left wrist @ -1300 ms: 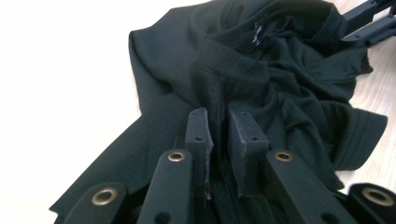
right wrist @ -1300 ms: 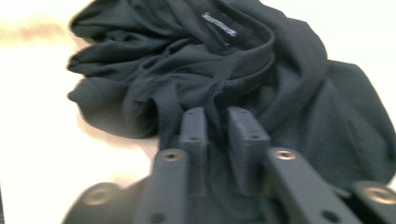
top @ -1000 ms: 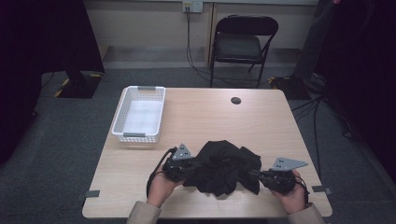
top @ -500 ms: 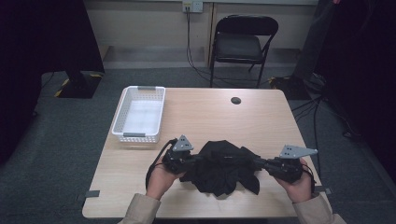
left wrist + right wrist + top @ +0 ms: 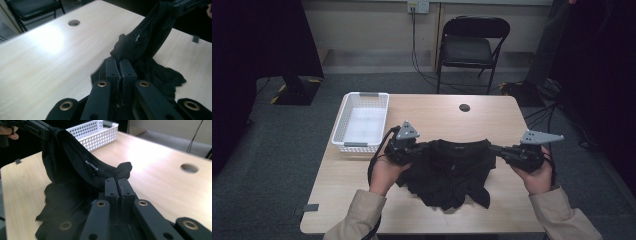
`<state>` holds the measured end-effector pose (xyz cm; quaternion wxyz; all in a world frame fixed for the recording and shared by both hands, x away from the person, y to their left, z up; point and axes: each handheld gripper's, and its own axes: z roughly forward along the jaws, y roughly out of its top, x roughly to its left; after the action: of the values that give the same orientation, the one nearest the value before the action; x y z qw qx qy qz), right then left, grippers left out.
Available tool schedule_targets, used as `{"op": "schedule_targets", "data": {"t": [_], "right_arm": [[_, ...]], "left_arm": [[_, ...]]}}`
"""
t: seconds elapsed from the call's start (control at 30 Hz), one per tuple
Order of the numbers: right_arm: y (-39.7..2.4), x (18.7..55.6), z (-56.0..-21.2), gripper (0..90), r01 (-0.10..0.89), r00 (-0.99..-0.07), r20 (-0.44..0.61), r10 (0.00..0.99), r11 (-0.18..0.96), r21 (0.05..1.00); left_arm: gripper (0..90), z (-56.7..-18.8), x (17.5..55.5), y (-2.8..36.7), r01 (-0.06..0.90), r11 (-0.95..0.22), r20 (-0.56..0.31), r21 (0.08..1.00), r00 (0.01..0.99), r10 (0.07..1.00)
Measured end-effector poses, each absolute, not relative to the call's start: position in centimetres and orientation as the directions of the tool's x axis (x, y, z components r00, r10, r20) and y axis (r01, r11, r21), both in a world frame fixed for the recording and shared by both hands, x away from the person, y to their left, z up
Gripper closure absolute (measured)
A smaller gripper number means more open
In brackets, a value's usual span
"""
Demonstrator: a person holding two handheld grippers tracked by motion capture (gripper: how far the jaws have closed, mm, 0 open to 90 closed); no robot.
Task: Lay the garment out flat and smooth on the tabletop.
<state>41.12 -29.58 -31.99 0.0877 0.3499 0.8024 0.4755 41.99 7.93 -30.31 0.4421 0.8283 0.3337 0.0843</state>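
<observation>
Black garment (image 5: 452, 167) at lower centre of the high view, stretched between left gripper (image 5: 414, 149) and right gripper (image 5: 499, 150), both clamped on its edge, hem draping onto desk (image 5: 492, 112), white basket (image 5: 360, 122) upper left.

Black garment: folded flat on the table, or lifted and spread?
Lifted and spread: both tongs, left and right, hold the black garment stretched; its lower part bunches on the table.

The left tool (image 5: 121, 65) has its two black jaws pressed together on a bunched edge of the black fabric garment (image 5: 147, 37). The cloth runs taut toward two o'clock, where the other tool (image 5: 187, 5) grips it. Its loose lower part lies on the pale wooden worktop (image 5: 45, 57), whose round hole (image 5: 74, 22) sits at eleven o'clock.
</observation>
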Motion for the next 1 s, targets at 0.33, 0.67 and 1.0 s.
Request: {"op": "schedule_targets", "data": {"t": [0.33,0.67,1.0], "right_arm": [[-28.5,45.0,-28.6,87.0,0.433,-0.729,0.080,0.680,0.367,0.823],[-29.0,48.0,-28.5,87.0,0.450,-0.708,0.098,0.699,0.340,0.826],[-28.2,52.1,-30.4,87.0,0.478,-0.715,0.102,0.692,0.377,0.793]], "left_arm": [[87.6,-27.5,45.8,8.2,0.484,-0.384,-0.121,0.787,0.730,0.672],[87.6,-28.0,49.5,8.3,0.505,-0.376,-0.143,0.777,0.723,0.676],[87.6,-30.0,53.7,8.7,0.552,-0.391,-0.169,0.736,0.710,0.683]]}}
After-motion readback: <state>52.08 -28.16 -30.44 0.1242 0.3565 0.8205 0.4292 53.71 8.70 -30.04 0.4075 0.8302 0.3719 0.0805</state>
